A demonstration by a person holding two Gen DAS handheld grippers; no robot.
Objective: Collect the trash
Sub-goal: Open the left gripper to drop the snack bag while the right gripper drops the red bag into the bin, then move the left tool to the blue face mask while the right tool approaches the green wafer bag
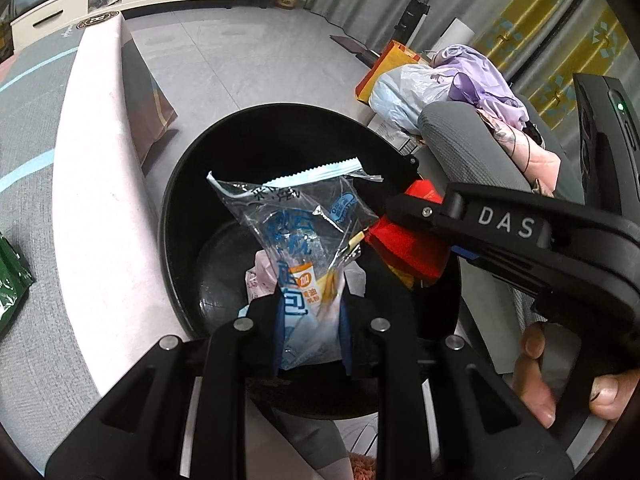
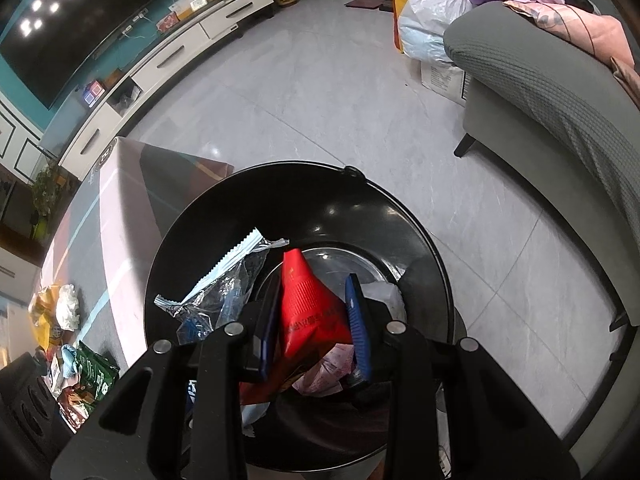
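Over a round black bin (image 1: 180, 200) my left gripper (image 1: 310, 324) is shut on a clear plastic bread wrapper (image 1: 296, 220) with blue print, which stands up from the jaws above the bin's mouth. My right gripper (image 2: 314, 320) is shut on a red snack packet (image 2: 308, 304), also held over the black bin (image 2: 412, 232). In the left wrist view the right gripper (image 1: 400, 216) comes in from the right with the red packet (image 1: 404, 244). The clear wrapper (image 2: 216, 292) shows left of the red packet in the right wrist view. Pink-and-white trash (image 2: 328, 372) lies inside the bin.
A low pink-topped table (image 1: 96, 184) stands left of the bin, with a green packet (image 1: 10, 292) on it. More wrappers (image 2: 80, 368) lie on the table. A grey sofa (image 2: 560, 120) and bags (image 2: 424, 24) are on the right. A white TV cabinet (image 2: 168, 56) lines the far wall.
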